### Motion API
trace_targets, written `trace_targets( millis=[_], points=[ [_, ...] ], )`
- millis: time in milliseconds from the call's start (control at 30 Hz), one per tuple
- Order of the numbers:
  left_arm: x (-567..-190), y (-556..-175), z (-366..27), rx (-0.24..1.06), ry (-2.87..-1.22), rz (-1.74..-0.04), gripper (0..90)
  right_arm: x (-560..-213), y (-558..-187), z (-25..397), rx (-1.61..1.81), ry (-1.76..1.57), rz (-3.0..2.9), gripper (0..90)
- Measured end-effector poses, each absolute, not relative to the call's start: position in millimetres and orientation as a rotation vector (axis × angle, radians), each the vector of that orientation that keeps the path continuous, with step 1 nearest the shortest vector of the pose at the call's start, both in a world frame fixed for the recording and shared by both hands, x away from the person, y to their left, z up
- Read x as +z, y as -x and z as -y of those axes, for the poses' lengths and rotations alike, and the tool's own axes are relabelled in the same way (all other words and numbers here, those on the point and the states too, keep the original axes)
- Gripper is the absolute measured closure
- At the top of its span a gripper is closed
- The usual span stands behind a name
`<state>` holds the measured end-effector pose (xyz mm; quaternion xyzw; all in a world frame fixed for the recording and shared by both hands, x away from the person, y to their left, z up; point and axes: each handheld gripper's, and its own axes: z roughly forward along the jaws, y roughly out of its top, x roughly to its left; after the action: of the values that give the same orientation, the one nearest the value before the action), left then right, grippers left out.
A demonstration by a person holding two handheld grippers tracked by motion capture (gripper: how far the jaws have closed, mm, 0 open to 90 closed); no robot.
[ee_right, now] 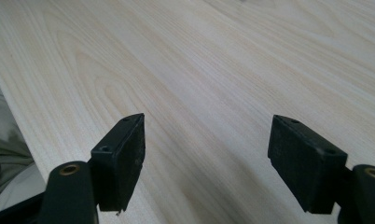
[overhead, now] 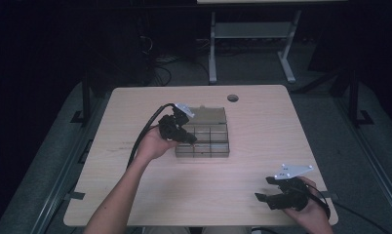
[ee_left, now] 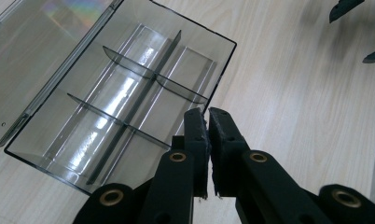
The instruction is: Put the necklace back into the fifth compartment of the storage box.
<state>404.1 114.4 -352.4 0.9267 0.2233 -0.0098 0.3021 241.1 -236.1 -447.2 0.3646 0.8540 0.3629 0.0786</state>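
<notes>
From above, the clear plastic box (overhead: 204, 134) is sitting open mid-table, no writing readable on it. The left gripper (overhead: 188, 138) is reaching over its left edge; the right gripper (overhead: 264, 189) is hovering near the table's (overhead: 135, 195) near right corner.

In the left gripper view, the jaws are pressing together at the box's (ee_left: 125, 107) rim.

In the right gripper view, the jaws are standing wide apart over bare wood.

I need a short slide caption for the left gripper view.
Left gripper, jaws shut, at the rim of an open clear compartment box.
</notes>
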Motion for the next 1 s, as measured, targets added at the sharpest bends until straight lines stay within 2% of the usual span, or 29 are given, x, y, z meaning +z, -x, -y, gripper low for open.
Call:
trace_targets(
  millis=[1000],
  points=[
    [-373.1,-422.2,-100.3,-0.050,-2.470,-0.615,86.1,-447.4,-241.5,235.8,1.094,-1.088,-2.562,27.0]
  ],
)
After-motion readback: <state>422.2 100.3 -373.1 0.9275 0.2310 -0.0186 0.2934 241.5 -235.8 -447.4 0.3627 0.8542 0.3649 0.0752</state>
